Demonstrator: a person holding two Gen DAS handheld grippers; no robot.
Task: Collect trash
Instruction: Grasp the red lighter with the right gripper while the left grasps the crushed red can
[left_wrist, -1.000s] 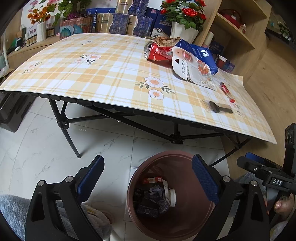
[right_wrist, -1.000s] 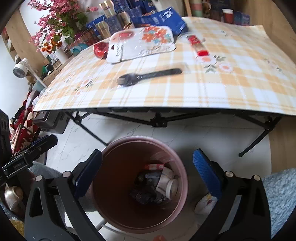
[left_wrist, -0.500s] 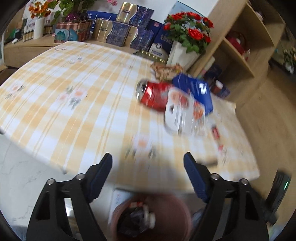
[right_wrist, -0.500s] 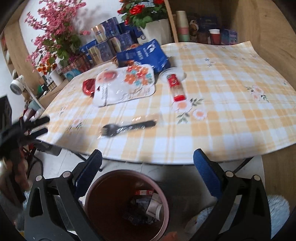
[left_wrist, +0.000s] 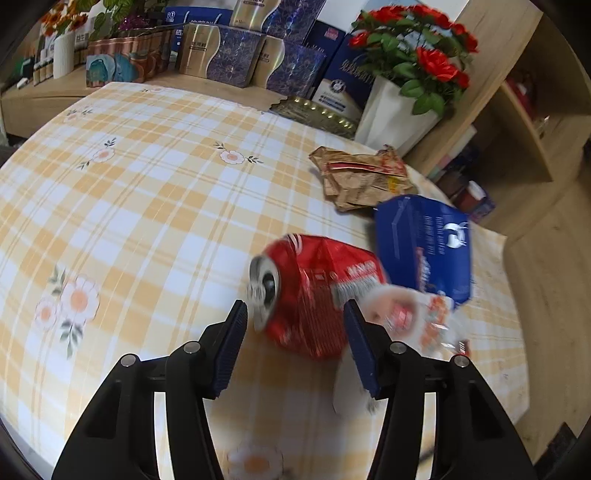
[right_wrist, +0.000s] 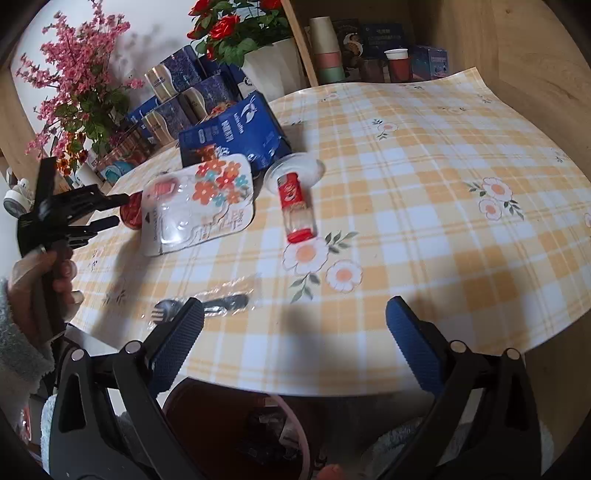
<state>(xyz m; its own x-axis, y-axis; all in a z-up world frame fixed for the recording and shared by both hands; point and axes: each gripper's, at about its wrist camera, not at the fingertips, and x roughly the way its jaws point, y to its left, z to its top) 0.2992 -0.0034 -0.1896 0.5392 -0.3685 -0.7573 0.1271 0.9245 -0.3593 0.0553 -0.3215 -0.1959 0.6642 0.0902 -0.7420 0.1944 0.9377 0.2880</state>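
**Closing on the crushed can**

Left gripper (left_wrist: 295, 328) angled down over the table (left_wrist: 147, 206), jaws closing, crushed red can (left_wrist: 310, 295) lying on its side between them, pads not yet seen pressing on it. Best done by centring on the dented middle of the can, clear of the silver top end just beside the left pad, and clear of the blister pack (left_wrist: 410, 314) that overlaps the can's right side; otherwise likely to drag the pack along or let the can squirt sideways. Firm squeeze before lifting, since a crumpled wall probably gives under pressure.

Right gripper (right_wrist: 295, 328) spread wide and empty, hovering above the near table edge, over the brown bin (right_wrist: 236, 424) on the floor below, some rubbish already inside. Wrapped plastic fork (right_wrist: 207, 306) just beyond its left finger.

Count of trash on the table, across both views:
- One red can.
- One blister pack with flower print.
- One blue carton (left_wrist: 424, 243), behind the pack.
- One crumpled brown paper bag (left_wrist: 362, 177), further back.
- One clear cup with red label (right_wrist: 295, 199), tipped over.
- One wrapped fork.

One bin; two grippers.
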